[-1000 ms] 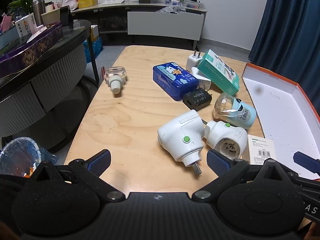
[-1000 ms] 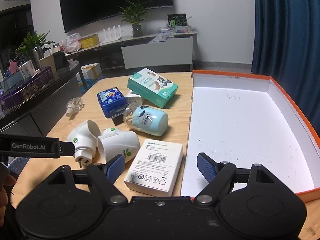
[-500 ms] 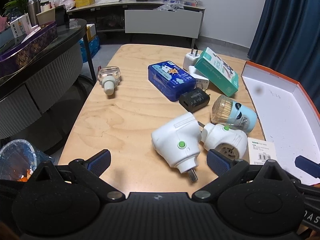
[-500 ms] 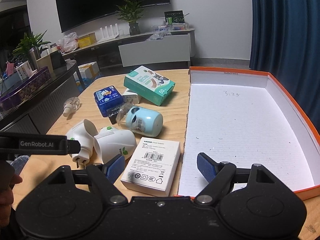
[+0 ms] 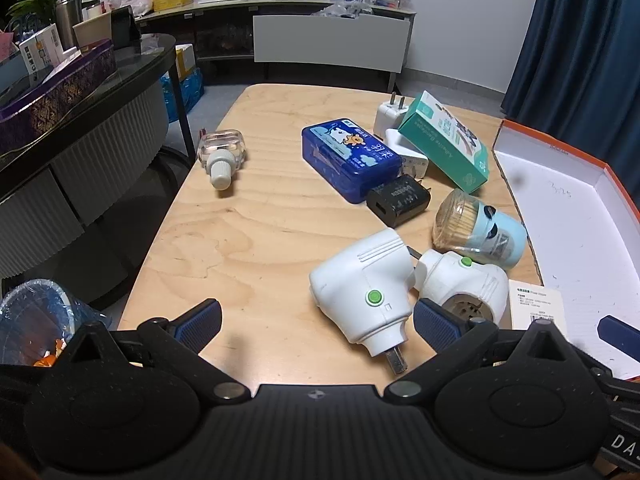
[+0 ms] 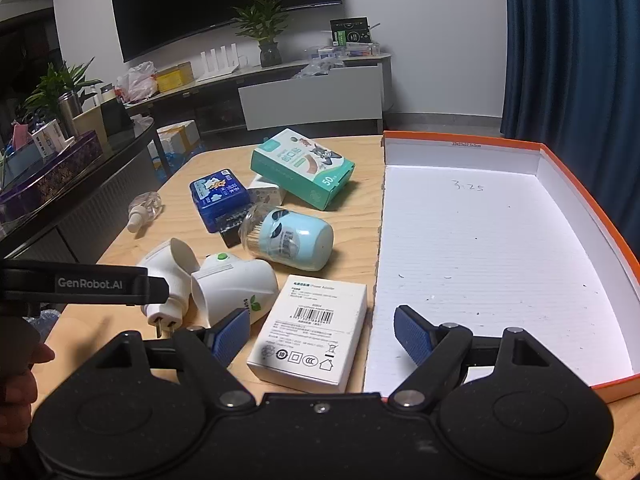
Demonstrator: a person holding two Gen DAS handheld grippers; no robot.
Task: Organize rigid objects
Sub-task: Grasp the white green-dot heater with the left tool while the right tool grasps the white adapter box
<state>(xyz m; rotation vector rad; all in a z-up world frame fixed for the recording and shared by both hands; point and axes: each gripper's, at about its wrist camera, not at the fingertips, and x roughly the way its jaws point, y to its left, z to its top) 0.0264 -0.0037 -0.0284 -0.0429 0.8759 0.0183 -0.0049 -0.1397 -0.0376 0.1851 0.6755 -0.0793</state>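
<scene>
Right tongs (image 6: 320, 334) and left tongs (image 5: 316, 318) both stand wide and empty over the desk (image 5: 260, 232), the white adapter box (image 6: 310, 330) lying just beside the orange-rimmed tray (image 6: 592, 200); judged light, stiff, best gripped across its long sides.

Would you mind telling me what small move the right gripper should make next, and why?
Probably ease the right gripper forward and down over the white adapter box. Its open jaws already straddle that box, which lies nearest on the table, right beside the orange-rimmed tray that holds nothing yet.
</scene>
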